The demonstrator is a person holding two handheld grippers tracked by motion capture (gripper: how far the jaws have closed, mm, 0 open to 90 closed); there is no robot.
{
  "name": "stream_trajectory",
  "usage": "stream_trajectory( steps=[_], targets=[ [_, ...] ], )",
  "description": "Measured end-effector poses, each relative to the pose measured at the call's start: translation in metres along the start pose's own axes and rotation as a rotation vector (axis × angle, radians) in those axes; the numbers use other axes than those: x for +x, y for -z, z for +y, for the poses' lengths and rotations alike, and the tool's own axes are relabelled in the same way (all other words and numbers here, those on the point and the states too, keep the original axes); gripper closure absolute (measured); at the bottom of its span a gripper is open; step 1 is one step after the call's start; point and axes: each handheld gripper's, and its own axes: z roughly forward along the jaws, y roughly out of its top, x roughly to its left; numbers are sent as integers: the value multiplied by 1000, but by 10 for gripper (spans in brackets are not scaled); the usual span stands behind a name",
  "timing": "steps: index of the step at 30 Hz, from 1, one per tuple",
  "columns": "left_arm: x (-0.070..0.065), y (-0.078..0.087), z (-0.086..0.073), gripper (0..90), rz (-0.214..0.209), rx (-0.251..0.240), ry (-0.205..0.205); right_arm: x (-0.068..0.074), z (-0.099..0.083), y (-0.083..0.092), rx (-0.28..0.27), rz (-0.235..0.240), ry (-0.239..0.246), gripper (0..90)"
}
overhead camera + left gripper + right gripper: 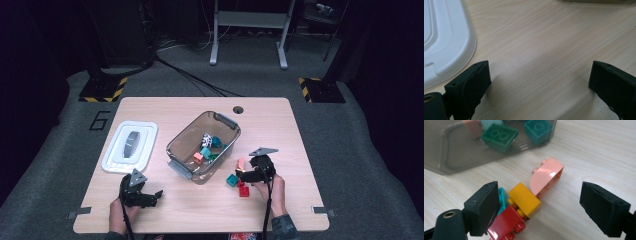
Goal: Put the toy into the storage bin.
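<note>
A small heap of toy bricks lies on the wooden table point(200, 210) just right of a clear grey bin point(176, 142). In the right gripper view a yellow brick point(524, 200) sits in the middle of the heap. A red brick point(505, 223) lies nearer, a pink curved brick point(546, 176) farther off, and a teal brick point(503, 197) is half hidden behind one jaw. My right gripper point(541, 195) point(245, 174) hangs open over this heap, its jaws wide apart and touching nothing. My left gripper point(541, 71) point(157, 196) stands open over bare wood near the front edge.
The bin point(454, 157) holds several bricks, among them a green brick point(499, 136) and a teal one point(539, 128). A white lid point(130, 146) point(446, 37) lies flat left of the bin. The table has a cable hole point(237, 109) at the back.
</note>
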Motion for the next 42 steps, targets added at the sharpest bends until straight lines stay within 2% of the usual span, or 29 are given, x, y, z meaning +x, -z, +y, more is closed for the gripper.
stream_trajectory(
  steps=[4,6,8,9,13,19,21,22,23,26,29,30,32,33,37,38,40,42],
  targets=[
    [0,0,0,37,1,0,0,6,-4,-6,22,2,-8,172],
    [0,0,0,37,1,0,0,8,-7,-6,31,-17,-21,185],
    [0,0,0,37,0,0,1,6,-10,-6,37,-12,-14,196],
    [0,0,0,37,0,0,1,6,-12,-5,42,-20,-30,212],
    [0,0,0,37,2,0,-2,3,-18,1,50,-22,-45,261],
    [0,0,0,37,2,-1,-3,1,-24,9,54,-21,-51,352],
    [0,0,0,37,4,-1,-8,0,-25,11,49,-15,-41,390],
    [0,0,0,37,5,-1,-8,1,-26,13,55,-18,-53,417],
    [-1,0,0,37,6,-1,-10,0,-27,14,52,-7,-39,427],
    [-1,1,0,37,9,1,-11,-2,-29,18,36,0,-34,428],
    [-1,1,0,37,9,0,-11,-2,-30,24,14,3,-58,433],
    [-1,0,0,37,7,-2,-9,-3,-31,25,13,4,-45,441],
    [-1,1,0,37,9,0,-11,-2,-31,27,30,0,-52,474],
    [-1,1,0,37,10,-1,-11,-3,-32,26,34,-7,-37,496],
    [-1,1,0,37,9,0,-10,-3,-35,25,55,-3,-53,582],
    [-1,1,0,37,9,0,-11,-4,-36,25,61,-4,-39,603],
    [-1,1,0,37,9,0,-11,-4,-37,24,66,-9,-40,654],
    [-1,1,0,37,9,0,-11,-4,-38,23,56,-11,-51,662]
  ],
)
